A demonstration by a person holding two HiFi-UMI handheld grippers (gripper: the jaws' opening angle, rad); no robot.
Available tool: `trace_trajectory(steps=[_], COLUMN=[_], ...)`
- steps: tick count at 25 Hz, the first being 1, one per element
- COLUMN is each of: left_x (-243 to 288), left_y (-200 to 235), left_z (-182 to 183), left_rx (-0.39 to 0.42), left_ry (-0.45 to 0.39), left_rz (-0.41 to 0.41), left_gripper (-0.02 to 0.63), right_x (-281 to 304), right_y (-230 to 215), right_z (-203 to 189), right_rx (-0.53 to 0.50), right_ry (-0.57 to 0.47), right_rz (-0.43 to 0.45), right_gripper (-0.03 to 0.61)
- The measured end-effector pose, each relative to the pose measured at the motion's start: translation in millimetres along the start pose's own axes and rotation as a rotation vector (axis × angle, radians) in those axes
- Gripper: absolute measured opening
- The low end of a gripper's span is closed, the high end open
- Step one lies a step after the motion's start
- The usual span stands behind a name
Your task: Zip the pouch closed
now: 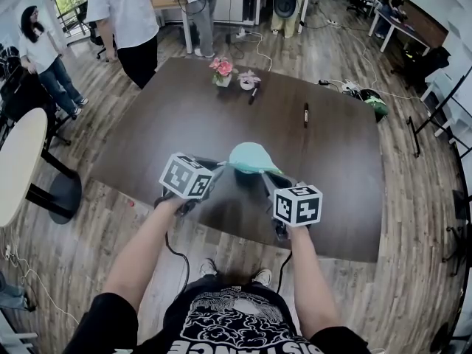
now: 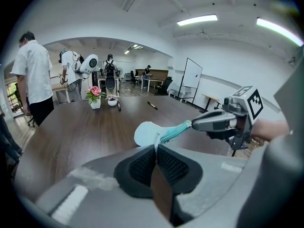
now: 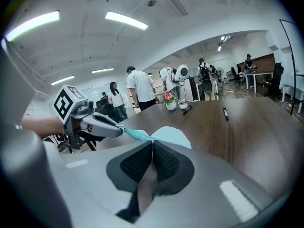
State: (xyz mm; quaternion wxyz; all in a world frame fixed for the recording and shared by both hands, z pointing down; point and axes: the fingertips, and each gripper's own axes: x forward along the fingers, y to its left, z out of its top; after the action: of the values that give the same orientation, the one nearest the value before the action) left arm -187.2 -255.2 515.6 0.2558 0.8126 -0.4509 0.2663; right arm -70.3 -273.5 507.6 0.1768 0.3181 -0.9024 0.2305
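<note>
Tabletop of dark brown wood (image 1: 184, 120) takes most of what I see from the head view, and at its far side a person in a white shirt and black trousers (image 1: 125, 13) stands with the back to me. Over the near part of this table I hold both tools, each one carrying a cube with square markers. The left gripper (image 1: 218, 167) has its jaws pressed together on one end of the mint-green fabric pouch (image 1: 253, 158), and the right gripper (image 1: 267, 175) has its jaws closed in the same way on the opposite end. So the pouch hangs between the two tips, lifted above the wood. In the left gripper view the darker teal zipper line (image 2: 175, 129) runs from my own black pads toward the tip of the other tool. Far away on the table, near the far edge, stands a small white pot with pink flowers (image 1: 222, 71), and well apart from it, to the right, lies a thin black pen (image 1: 306, 114).
</note>
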Motion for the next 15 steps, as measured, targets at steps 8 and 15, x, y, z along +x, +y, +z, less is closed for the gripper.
trace_trajectory(steps=[8, 15], left_x=[-0.9, -0.9], left_y=[6.9, 7.0], left_z=[-0.1, -2.6], left_rx=[-0.017, -0.020], left_ry=[-0.005, -0.008], left_rz=[0.019, 0.033], left_gripper=[0.020, 0.020], right_x=[0.1, -1.5], right_y=[-1.9, -1.1], right_z=[0.9, -1.3], right_rx=[-0.008, -0.011], right_ry=[-0.001, -0.002], right_rz=[-0.007, -0.006], right_gripper=[0.006, 0.006])
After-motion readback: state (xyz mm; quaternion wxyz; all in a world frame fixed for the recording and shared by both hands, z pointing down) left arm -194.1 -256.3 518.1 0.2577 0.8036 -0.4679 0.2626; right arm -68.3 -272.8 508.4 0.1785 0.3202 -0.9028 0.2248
